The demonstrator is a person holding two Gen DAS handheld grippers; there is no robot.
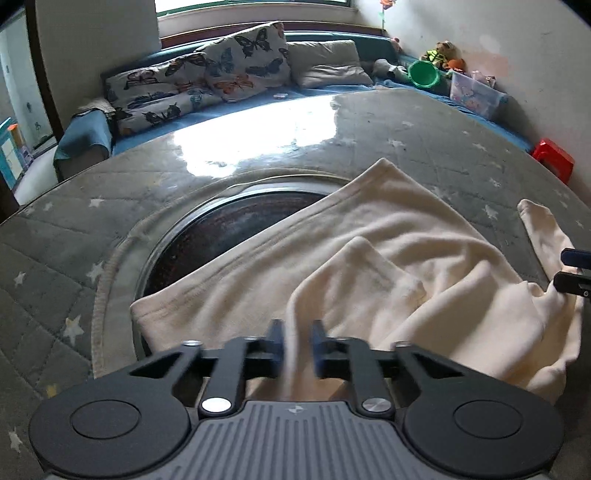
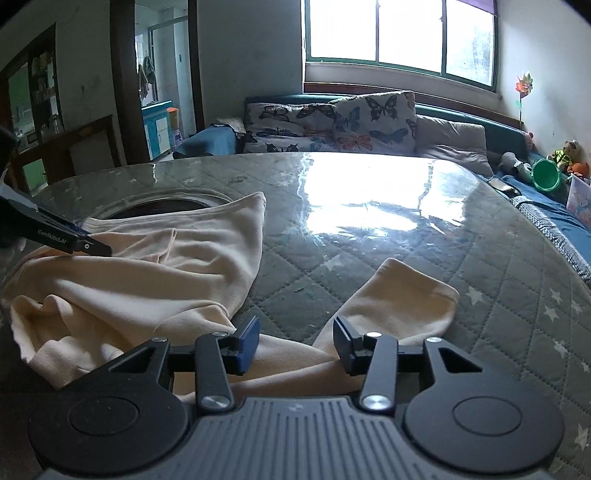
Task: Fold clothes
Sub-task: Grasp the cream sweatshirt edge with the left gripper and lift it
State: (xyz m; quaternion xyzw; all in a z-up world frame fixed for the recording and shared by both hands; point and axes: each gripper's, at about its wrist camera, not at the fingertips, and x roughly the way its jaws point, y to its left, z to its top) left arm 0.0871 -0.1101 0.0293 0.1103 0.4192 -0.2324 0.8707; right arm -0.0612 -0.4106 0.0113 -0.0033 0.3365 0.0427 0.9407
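Over cream garment (image 2: 155, 273), right claw (image 2: 295, 345) agape.

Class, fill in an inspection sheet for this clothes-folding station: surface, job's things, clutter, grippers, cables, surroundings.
Surface: round table under a quilted grey star-print cover with a clear glossy sheet; dark round opening in the middle.
Job's things: one cream garment, rumpled, partly over the opening; a sleeve lies spread apart to the right.
Clutter: nothing seen on the table.
Grippers: left gripper narrowly parted with cloth between its fingers; right gripper open over the sleeve.
Cables: nothing seen.
Surroundings: sofa with butterfly cushions, window, green tub, toys, red stool.
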